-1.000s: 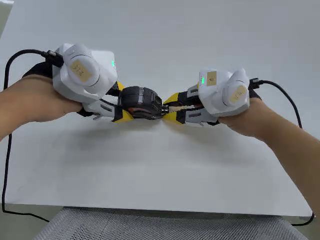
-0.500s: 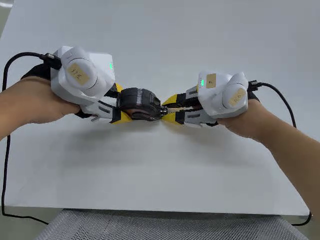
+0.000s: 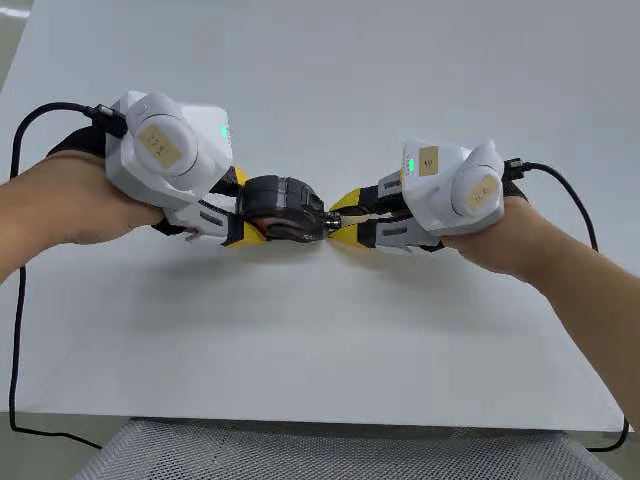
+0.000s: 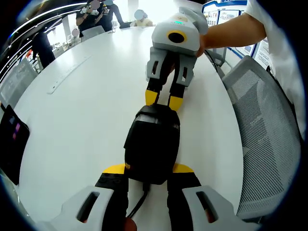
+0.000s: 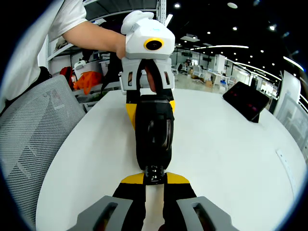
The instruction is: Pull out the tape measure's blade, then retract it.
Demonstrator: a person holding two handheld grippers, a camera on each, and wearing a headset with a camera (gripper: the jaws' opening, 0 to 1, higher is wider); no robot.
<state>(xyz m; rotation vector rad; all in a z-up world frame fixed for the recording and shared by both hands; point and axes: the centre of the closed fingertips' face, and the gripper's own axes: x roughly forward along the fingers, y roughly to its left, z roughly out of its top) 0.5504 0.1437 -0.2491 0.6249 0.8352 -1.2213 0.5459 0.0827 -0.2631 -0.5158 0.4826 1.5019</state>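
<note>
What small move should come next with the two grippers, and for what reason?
Probably draw the right gripper straight away from the tape measure, a little. The left gripper is shut on its body, the right one's tips seem closed on the blade hook, and the hook sits against the body with no blade out, so pulling looks like the next step.
</note>
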